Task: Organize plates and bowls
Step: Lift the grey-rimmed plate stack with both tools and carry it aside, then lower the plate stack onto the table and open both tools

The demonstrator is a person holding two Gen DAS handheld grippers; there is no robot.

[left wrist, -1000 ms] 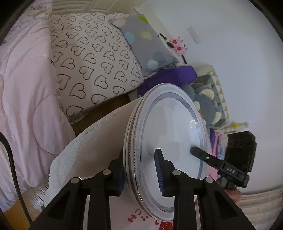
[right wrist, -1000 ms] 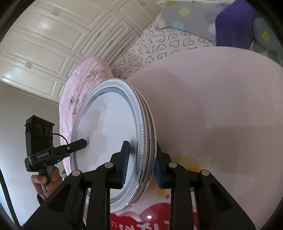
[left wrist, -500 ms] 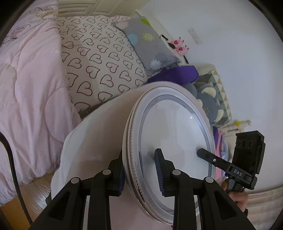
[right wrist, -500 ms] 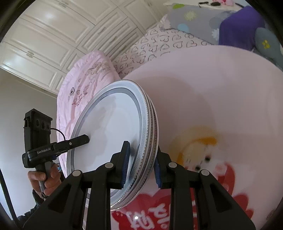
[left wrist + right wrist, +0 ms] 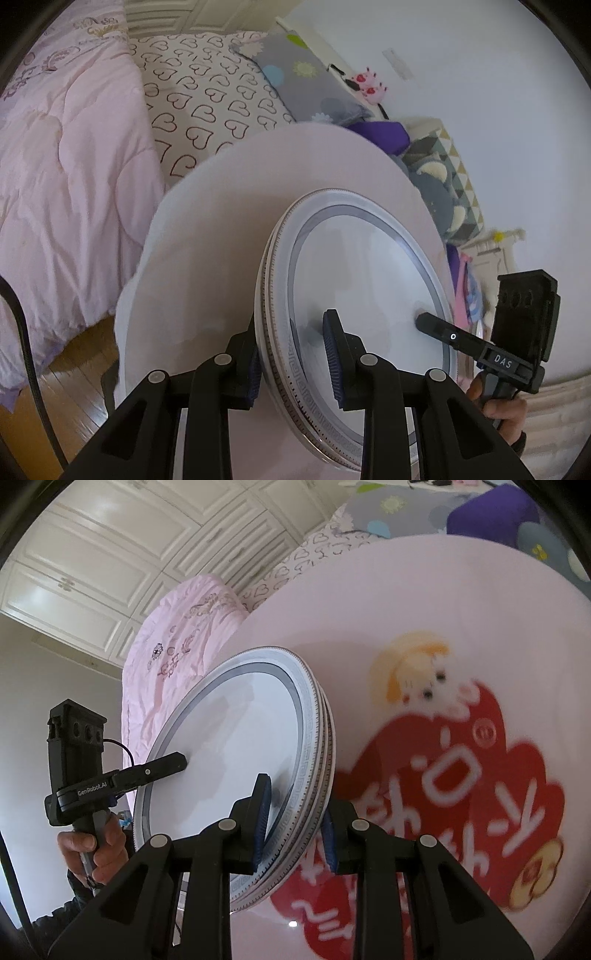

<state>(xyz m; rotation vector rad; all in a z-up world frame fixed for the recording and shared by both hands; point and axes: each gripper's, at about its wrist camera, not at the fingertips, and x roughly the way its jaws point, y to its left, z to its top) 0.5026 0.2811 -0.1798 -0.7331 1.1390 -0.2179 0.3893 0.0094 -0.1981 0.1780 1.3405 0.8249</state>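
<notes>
A stack of plates (image 5: 369,295) hangs in the air above the round pink desk (image 5: 229,229). The left gripper (image 5: 291,354) pinches one rim between its fingers; the right gripper (image 5: 295,823) pinches the opposite rim. A bed (image 5: 66,166) lies beyond.

A stack of white plates (image 5: 369,295) with grey Greek-key rims is held up on edge, tilted, above the round pink counter (image 5: 229,229), gripped at opposite rims, clear of its surface.
</notes>
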